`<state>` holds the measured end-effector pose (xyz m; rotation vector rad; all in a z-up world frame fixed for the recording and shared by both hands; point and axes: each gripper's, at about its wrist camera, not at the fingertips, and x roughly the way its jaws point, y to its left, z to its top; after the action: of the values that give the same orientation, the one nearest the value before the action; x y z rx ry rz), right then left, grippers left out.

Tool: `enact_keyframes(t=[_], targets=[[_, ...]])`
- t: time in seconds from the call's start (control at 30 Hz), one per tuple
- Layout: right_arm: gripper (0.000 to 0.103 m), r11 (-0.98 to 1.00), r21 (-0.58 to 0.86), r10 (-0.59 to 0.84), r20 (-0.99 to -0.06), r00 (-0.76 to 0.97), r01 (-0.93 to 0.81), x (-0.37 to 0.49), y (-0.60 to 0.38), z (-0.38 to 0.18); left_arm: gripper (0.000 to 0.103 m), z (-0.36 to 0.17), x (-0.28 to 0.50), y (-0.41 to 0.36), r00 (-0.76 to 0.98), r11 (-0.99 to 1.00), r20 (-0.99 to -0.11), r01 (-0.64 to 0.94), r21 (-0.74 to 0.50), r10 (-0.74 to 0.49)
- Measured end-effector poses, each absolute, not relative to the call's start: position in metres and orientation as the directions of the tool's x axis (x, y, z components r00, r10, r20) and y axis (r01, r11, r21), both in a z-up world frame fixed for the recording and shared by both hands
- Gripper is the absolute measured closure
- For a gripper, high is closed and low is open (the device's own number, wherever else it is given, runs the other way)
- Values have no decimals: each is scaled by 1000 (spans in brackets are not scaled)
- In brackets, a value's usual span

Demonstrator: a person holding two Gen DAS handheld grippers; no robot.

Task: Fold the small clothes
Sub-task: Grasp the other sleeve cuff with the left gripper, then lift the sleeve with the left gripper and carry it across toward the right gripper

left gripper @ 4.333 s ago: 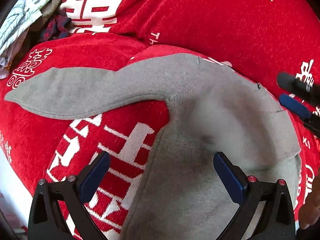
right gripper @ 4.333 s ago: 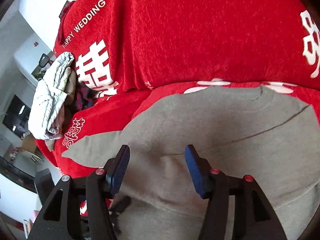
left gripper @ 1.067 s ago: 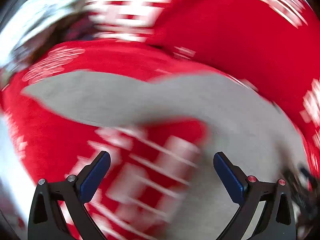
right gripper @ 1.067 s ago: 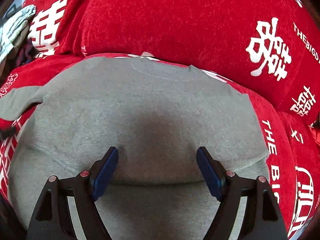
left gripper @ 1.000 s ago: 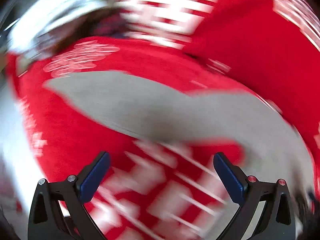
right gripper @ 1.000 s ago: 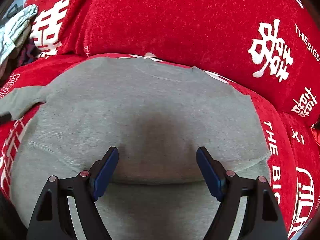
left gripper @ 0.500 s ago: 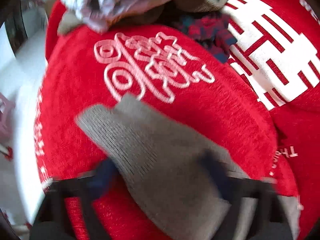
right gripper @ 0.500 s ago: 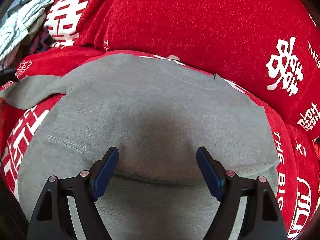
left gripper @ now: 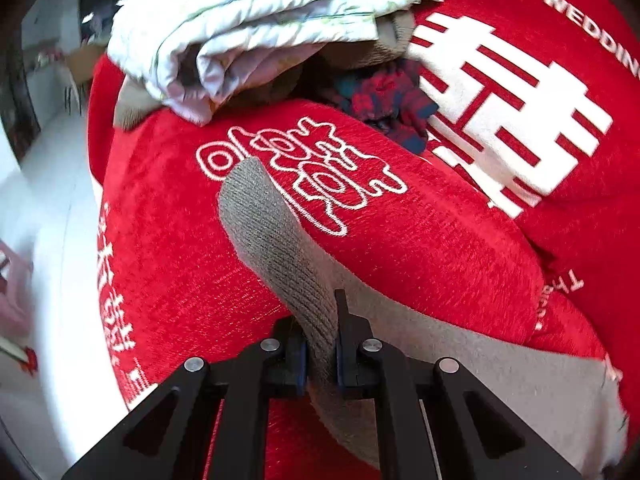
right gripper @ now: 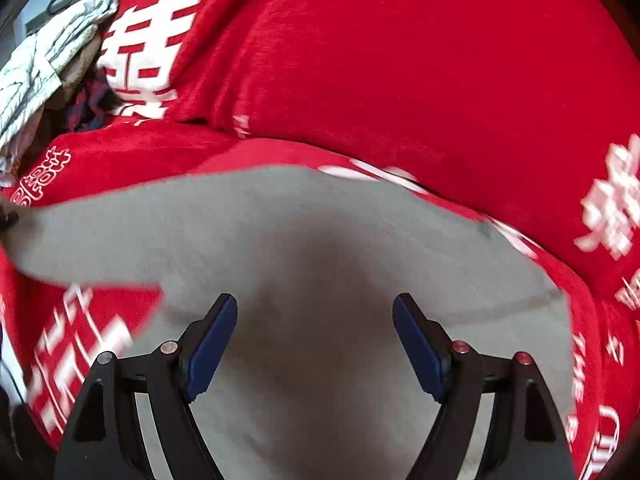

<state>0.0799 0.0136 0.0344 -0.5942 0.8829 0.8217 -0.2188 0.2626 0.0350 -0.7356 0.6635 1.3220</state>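
A grey knit sweater (right gripper: pixel 320 240) lies spread on a red sofa cover. In the left wrist view its left sleeve (left gripper: pixel 276 236) runs away from me to a ribbed cuff. My left gripper (left gripper: pixel 320 344) is shut on that sleeve partway along it, the knit pinched between the blue pads. In the right wrist view my right gripper (right gripper: pixel 314 344) is open and empty, just above the sweater's body, which fills the space between its blue pads (right gripper: pixel 208 352). The sleeve stretches off to the left edge of that view.
A pile of other clothes sits at the sofa's far left: a white patterned cloth (left gripper: pixel 256 28), a brown piece and a red-blue plaid piece (left gripper: pixel 380 100). The red back cushion (right gripper: pixel 400 60) rises behind the sweater. The sofa's left edge drops to a white floor (left gripper: pixel 44 240).
My left gripper swung left along the sleeve towards the cuff and closed on it. The right gripper stayed open over the sweater's body and shifted its view slightly left.
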Motion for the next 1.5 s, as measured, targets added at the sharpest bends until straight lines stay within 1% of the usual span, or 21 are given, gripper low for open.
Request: enact_keyframes(t=[0.1,0.2,0.27,0.3,0.33,0.37,0.4,0.43,0.47,0.53,0.6,0.73,0.83,1.0,1.2,1.5], targets=[[20,529,-159,326,-868,373,-833,79,67,17,92,39,-216,263,135,103,-787,-990,-91,602],[20,561,-185,250,-891,379,-807,80,97,-5,92,47,-217,264,153,113,-783,-988,-106,603],[20,536,-152,231,-920,317,-831,69,118,-23,92,58,-214,266,165,126,-772,-986,-110,614],[20,510,-139,251,-920,301,-849,58,125,-24,92,62,-212,266,168,130,-768,-985,-110,618],[20,473,-100,280,-925,257,-875,49,131,-23,92,69,-209,268,176,141,-765,-984,-112,620],[20,433,-11,313,-936,162,-901,44,135,-21,92,75,-206,269,185,151,-764,-982,-115,618],[22,414,121,361,-932,40,-902,41,136,-17,92,82,-202,270,196,164,-762,-979,-119,617],[22,428,160,383,-923,19,-889,42,133,-12,92,91,-198,269,206,181,-756,-976,-118,621],[22,456,162,394,-918,36,-875,45,128,-6,92,98,-194,268,211,195,-749,-974,-112,628],[22,497,95,379,-918,118,-862,52,118,5,92,116,-181,261,220,232,-730,-969,-86,648],[22,516,44,370,-912,176,-855,62,100,15,92,128,-170,255,242,263,-722,-961,-86,649],[22,565,26,355,-910,215,-825,86,59,28,92,145,-141,239,256,314,-712,-948,-53,654],[22,594,5,338,-909,244,-804,106,29,36,92,152,-117,229,271,353,-721,-935,-39,638],[22,628,11,328,-910,253,-778,123,-12,40,92,158,-78,206,273,404,-732,-915,3,625],[22,628,-16,316,-909,273,-778,122,-58,38,92,153,-30,161,288,479,-754,-877,40,591],[22,697,36,333,-900,280,-716,146,-128,38,92,151,31,96,304,559,-760,-824,93,575]])
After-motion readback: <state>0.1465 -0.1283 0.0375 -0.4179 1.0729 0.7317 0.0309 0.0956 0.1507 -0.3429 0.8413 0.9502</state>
